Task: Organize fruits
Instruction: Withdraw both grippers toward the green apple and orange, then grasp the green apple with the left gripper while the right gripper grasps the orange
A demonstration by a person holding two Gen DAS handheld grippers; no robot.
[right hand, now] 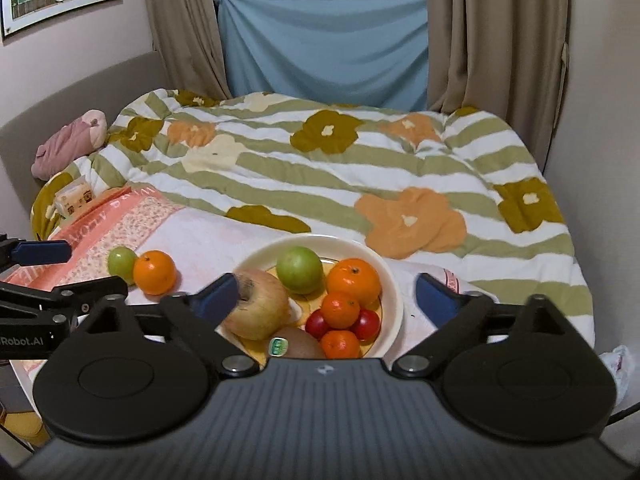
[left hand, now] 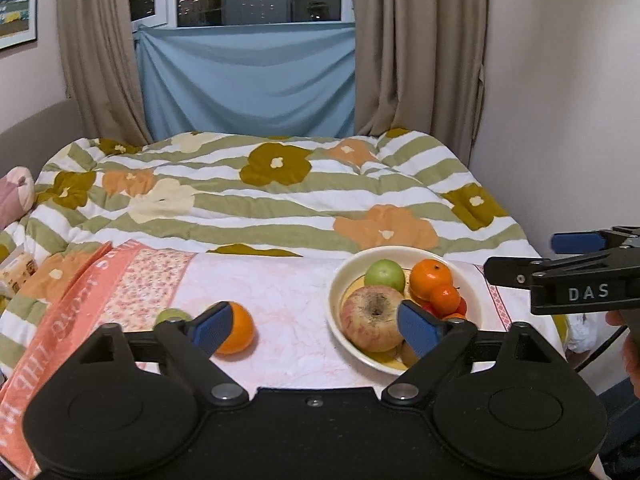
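My left tool (left hand: pixel 310 330) wide apart, empty; right tool (right hand: pixel 326 296) wide apart, empty, above cream ceramic fruit bowl (right hand: pixel 394 292); both angled downward.

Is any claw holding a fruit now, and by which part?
Nothing is held. The left claw and right claw are both open and empty, above the round cream bowl of fruit.

Quilt (right hand: pixel 360 168): white and olive stripes, orange, mustard, cream flowers | towel (right hand: pixel 200 240): pale pink, coral lettered band | bowl (right hand: pixel 390 276): cream | fruit: green apple (right hand: pixel 299 270), orange mandarin (right hand: pixel 354 282), blushed yellow-red apple (right hand: pixel 258 308) | curtains (right hand: pixel 496 32): beige | gripper pads (right hand: pixel 430 296): blue
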